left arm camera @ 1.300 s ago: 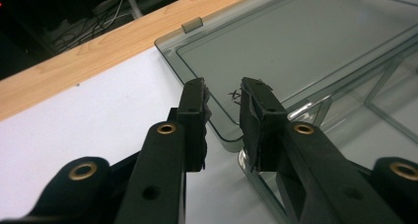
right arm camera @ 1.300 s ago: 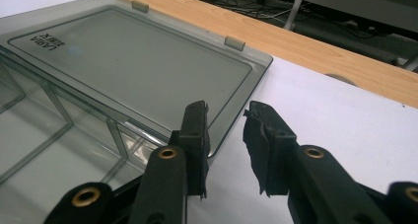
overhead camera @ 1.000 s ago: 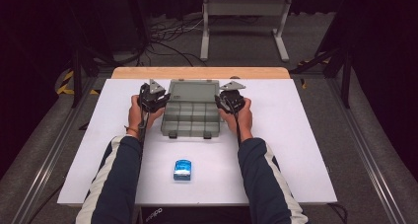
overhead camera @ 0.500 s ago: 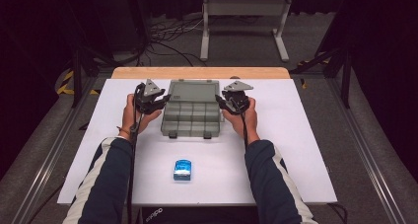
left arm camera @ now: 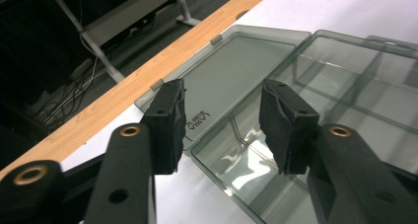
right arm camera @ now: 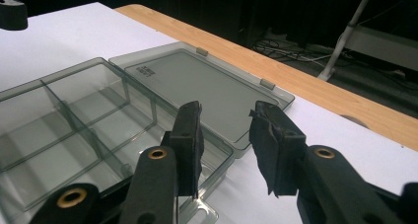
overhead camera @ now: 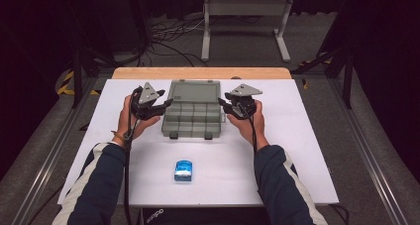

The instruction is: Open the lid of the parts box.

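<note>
A: What is seen nearest the person's edge of the tabletop (overhead camera: 297, 136)?

B: A small blue packet (overhead camera: 183, 170) is seen lying flat on the white surface, well apart from both hands. It is touched by nothing.

A: And farther in?

B: A clear grey compartment box (overhead camera: 190, 118) is laid open at the middle of the tabletop, its lid (overhead camera: 194, 91) folded back flat on the far side, toward the wooden strip (overhead camera: 200, 73) at the far edge. The compartments appear to be empty.

A: How are the claws placed?

B: The left claw (overhead camera: 166, 105) is held just beside the box's left edge, and the right claw (overhead camera: 221, 106) just beside its right edge. In the left gripper view the jaws are seen parted to a middling gap with nothing between the pads; they have just been opening. In the right gripper view the jaws have also been eased apart a little, and nothing is gripped there either.

A: Which step is judged to be in hand?

B: The opening of the box seems finished, and the box appears to have been let go on both sides.

A: What is called for next?

B: Probably the blue packet is to be fetched. One claw would have to be drawn back to the near edge, lowered over the packet and closed across it, so that it can be carried to a compartment.
</note>
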### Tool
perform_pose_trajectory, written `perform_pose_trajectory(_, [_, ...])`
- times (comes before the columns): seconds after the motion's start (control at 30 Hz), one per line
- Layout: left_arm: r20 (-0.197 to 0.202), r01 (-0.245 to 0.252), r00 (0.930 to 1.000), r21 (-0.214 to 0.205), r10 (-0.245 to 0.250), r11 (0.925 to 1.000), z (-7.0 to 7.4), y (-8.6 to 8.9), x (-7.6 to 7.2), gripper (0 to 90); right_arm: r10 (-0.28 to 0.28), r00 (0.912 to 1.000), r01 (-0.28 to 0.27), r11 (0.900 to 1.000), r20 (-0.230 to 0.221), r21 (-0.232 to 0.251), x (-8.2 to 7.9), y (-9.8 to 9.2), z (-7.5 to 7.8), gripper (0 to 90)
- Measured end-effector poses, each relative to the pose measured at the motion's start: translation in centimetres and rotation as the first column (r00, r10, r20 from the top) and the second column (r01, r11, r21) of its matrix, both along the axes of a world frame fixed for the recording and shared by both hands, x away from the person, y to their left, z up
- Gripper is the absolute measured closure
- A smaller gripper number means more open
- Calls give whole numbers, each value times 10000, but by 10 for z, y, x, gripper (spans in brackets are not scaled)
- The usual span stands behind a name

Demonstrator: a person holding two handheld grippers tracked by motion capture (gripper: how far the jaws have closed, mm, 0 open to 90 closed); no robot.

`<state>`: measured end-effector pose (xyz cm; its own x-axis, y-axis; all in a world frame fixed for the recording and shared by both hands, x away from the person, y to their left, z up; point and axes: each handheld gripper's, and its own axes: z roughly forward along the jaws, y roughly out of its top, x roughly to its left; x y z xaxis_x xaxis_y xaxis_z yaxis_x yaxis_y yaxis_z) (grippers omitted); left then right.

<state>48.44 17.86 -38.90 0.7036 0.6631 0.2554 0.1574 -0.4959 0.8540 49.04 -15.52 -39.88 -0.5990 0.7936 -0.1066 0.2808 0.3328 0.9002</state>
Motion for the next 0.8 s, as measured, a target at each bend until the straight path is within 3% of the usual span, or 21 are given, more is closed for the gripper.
perform_pose_trajectory(0.13, [137, 231, 9996, -218, -228, 9995, 3, 3, -8, 474, 212, 9995, -214, 9997, 212, 88, -9, -4, 6, 625])
perform_pose_trajectory(0.3, [448, 650, 9969, -64, -647, 9979, 4, 4, -20, 448, 360, 9990, -365, 9992, 265, 189, -16, -7, 10, 607])
perform_pose_trajectory(0.37, [332, 758, 9966, -146, -753, 9970, 4, 4, -23, 404, 427, 9986, -434, 9988, 307, 216, -19, -8, 11, 603])
perform_pose_trajectory(0.57, [477, 965, 9943, -191, -955, 9952, 2, 7, -34, 350, 672, 9963, -675, 9977, 528, 46, -28, -11, 13, 572])
perform_pose_trajectory(0.67, [536, 1083, 9927, -91, -1076, 9941, 2, 7, -38, 281, 864, 9947, -863, 9963, 556, -41, -35, -13, 13, 530])
perform_pose_trajectory(0.8, [484, 1278, 9908, -285, -1264, 9914, 3, 7, -45, 214, 942, 9935, -934, 9955, 645, -151, -40, -14, 12, 479])
